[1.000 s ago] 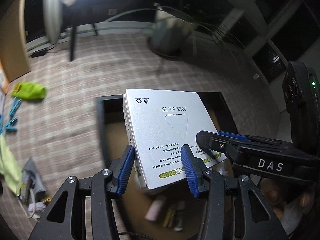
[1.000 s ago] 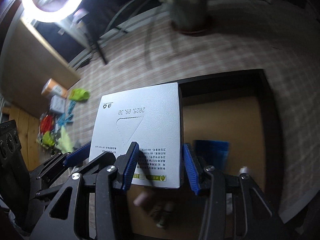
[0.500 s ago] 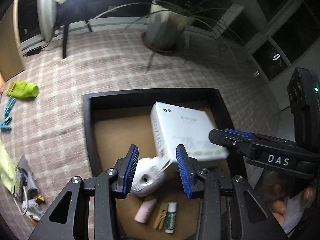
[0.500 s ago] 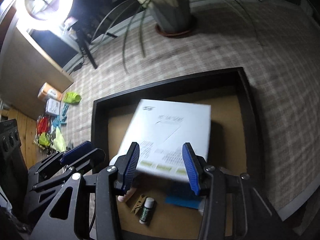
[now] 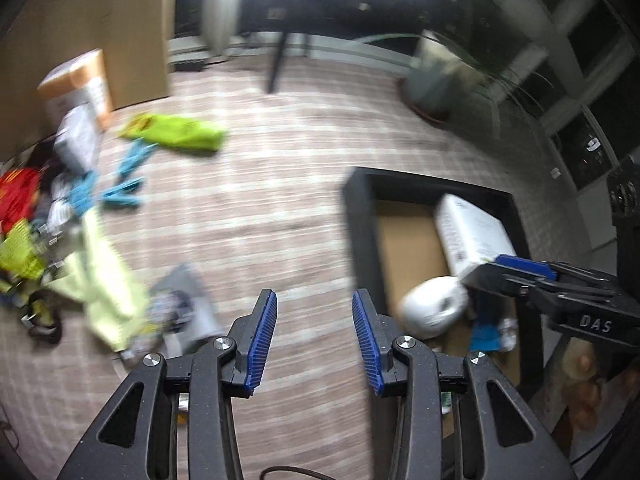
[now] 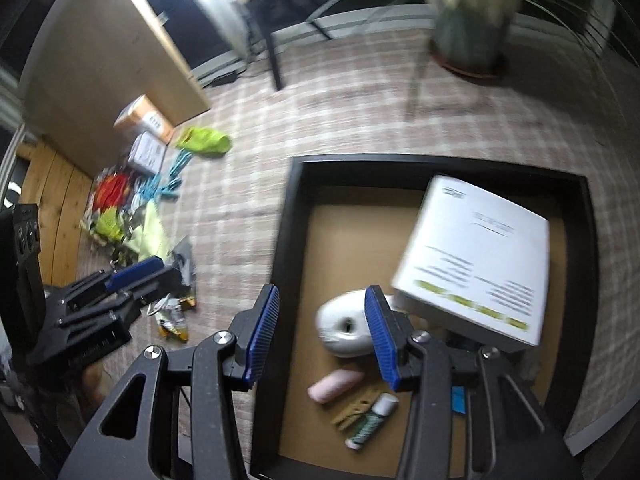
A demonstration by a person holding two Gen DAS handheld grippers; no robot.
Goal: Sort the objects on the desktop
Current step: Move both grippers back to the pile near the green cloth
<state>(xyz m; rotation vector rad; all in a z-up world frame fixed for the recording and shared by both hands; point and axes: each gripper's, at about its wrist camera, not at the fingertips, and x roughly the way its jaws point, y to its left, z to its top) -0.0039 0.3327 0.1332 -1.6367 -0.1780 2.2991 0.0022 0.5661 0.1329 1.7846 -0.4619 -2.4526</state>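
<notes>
A white box [image 6: 476,256] lies tilted in the black tray [image 6: 288,240], resting on other items; it also shows in the left wrist view [image 5: 472,232]. Beside it sit a white rounded object [image 6: 344,328], a pink piece [image 6: 334,386], a wooden clothespin [image 6: 356,408] and a green-white tube [image 6: 372,420]. My right gripper [image 6: 322,320] hangs open over the tray's left wall, holding nothing. My left gripper [image 5: 314,320] is open over the carpet, left of the tray [image 5: 360,220], with nothing between its pads.
Loose items are scattered on the checked carpet at left: a lime green bag [image 5: 176,136], blue clothespins [image 5: 120,192], a pale yellow cloth [image 5: 104,276], a grey packet [image 5: 184,300], an orange box [image 5: 76,80]. A potted plant [image 6: 468,20] stands behind the tray.
Both grippers let go of the white box, which dropped into the tray. Both have since swung left, the left one out over the carpet. The left jaws are narrower than a second ago.
</notes>
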